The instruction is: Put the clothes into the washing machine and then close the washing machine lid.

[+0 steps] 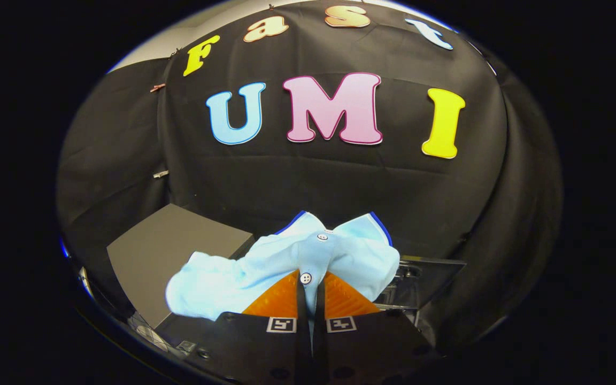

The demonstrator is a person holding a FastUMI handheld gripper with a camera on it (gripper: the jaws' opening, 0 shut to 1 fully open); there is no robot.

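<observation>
**Pale blue shirt pinched at its button placket**

The pale blue cotton shirt with white buttons and dark blue collar trim is held up off the surfaces below, bunched around the tips of the gripper. Its orange ribbed fingers are drawn close together and pinch the buttoned placket between them, one button sitting right at the tips and another just beyond. The collar spreads ahead of the fingers, while a crumpled sleeve or body fold sags off to the left. Beneath and behind that fold lies a flat dark grey panel. To the right of the shirt, a clear glossy plastic piece stands near the fingers.
</observation>
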